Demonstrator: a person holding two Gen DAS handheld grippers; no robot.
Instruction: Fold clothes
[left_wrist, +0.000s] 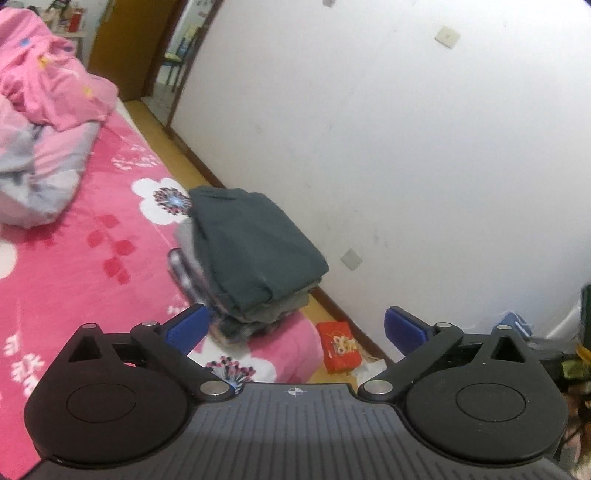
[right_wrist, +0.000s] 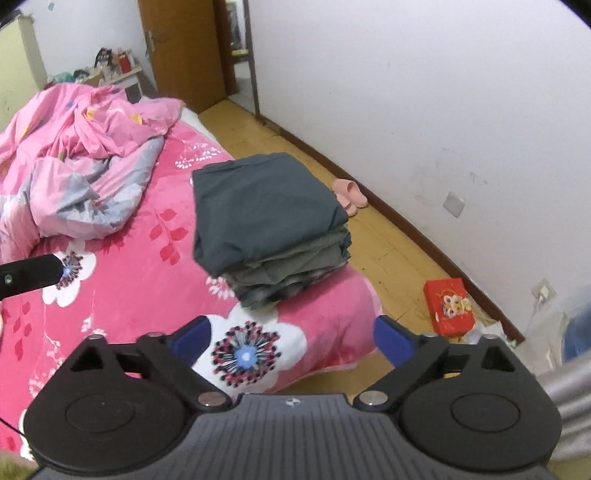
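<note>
A stack of folded clothes rests at the corner of the bed, with a dark teal folded garment on top and grey and plaid pieces under it. My left gripper hangs above and in front of the stack, its blue-padded jaws wide open and empty. My right gripper is also open with nothing between its blue pads, raised over the bed corner short of the stack. A dark piece of the left gripper shows at the left edge of the right wrist view.
The bed carries a pink flowered blanket and a crumpled pink and grey quilt at its far end. Beside the bed are a wooden floor, a white wall, pink slippers and a red box. A wooden door stands behind.
</note>
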